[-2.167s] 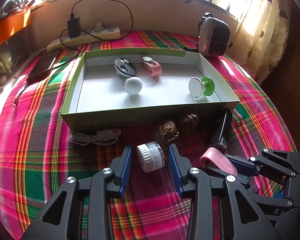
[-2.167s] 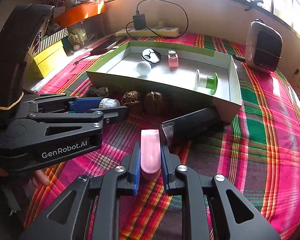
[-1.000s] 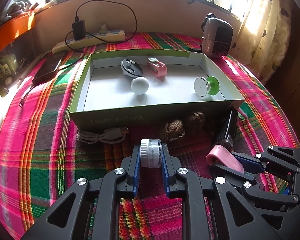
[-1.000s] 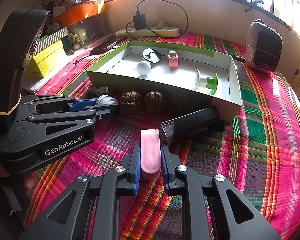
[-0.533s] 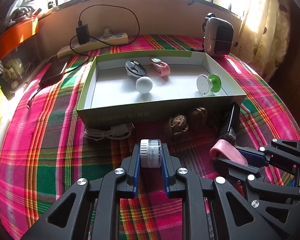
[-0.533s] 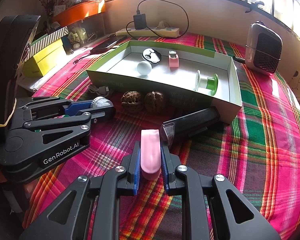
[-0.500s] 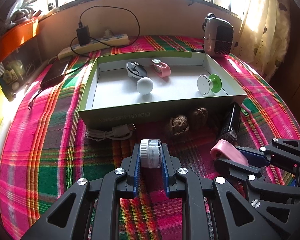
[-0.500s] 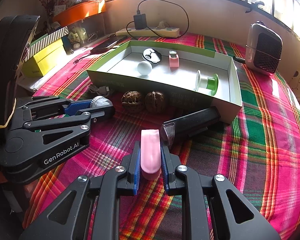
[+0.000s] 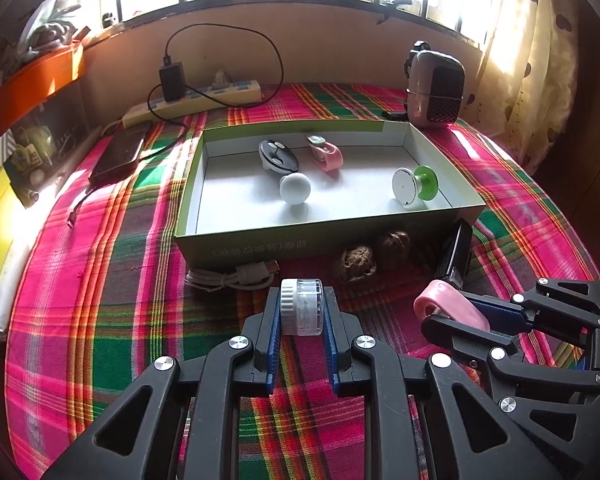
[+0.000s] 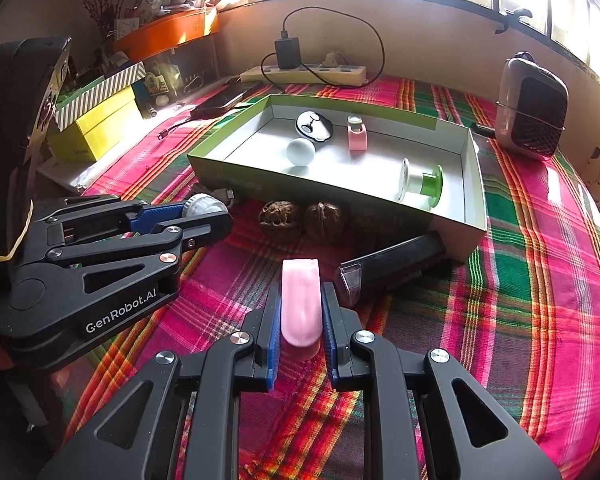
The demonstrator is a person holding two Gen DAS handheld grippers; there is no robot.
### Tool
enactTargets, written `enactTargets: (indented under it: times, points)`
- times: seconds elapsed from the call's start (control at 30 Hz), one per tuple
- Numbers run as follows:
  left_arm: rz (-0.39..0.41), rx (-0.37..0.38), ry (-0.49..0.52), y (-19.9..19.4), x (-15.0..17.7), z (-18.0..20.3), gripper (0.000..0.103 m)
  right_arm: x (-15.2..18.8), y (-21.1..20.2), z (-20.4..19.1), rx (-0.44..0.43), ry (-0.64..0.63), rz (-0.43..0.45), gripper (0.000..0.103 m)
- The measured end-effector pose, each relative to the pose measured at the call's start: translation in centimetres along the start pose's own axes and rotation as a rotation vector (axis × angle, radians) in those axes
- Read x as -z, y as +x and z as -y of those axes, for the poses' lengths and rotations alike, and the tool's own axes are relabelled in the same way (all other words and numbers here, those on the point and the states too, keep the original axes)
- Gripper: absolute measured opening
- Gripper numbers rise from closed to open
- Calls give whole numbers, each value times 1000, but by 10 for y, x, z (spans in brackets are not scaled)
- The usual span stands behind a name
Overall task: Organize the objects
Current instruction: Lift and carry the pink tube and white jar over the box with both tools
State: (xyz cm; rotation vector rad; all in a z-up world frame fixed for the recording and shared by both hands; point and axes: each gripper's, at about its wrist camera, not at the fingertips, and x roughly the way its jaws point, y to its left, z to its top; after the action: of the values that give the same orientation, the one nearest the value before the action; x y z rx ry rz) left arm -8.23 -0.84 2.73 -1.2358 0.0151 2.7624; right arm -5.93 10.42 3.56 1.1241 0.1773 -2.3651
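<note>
My left gripper is shut on a small clear jar with a white lid, held above the plaid cloth in front of the open box; it also shows in the right wrist view. My right gripper is shut on a pink oblong case, also seen in the left wrist view. The box holds a white ball, a black-and-white key fob, a pink clip and a green-and-white spool.
Two walnuts, a coiled white cable and a black rectangular device lie in front of the box. A phone, power strip and small heater are behind it. Yellow boxes stand at the left.
My left gripper closed on the jar and lifted it, pulling back and up from the box. My right gripper kept hold of the pink case, nearly still.
</note>
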Motion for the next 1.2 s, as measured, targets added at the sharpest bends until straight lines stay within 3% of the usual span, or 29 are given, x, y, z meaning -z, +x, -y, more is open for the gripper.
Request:
enactTargets:
  times: [0.7, 1.2]
  points:
    - [43, 58, -22, -12, -37, -6, 17, -41, -21, 13, 10, 26, 73, 19]
    - [29, 63, -45, 12, -66, -16, 17, -88, -5, 63, 70, 101, 79, 19]
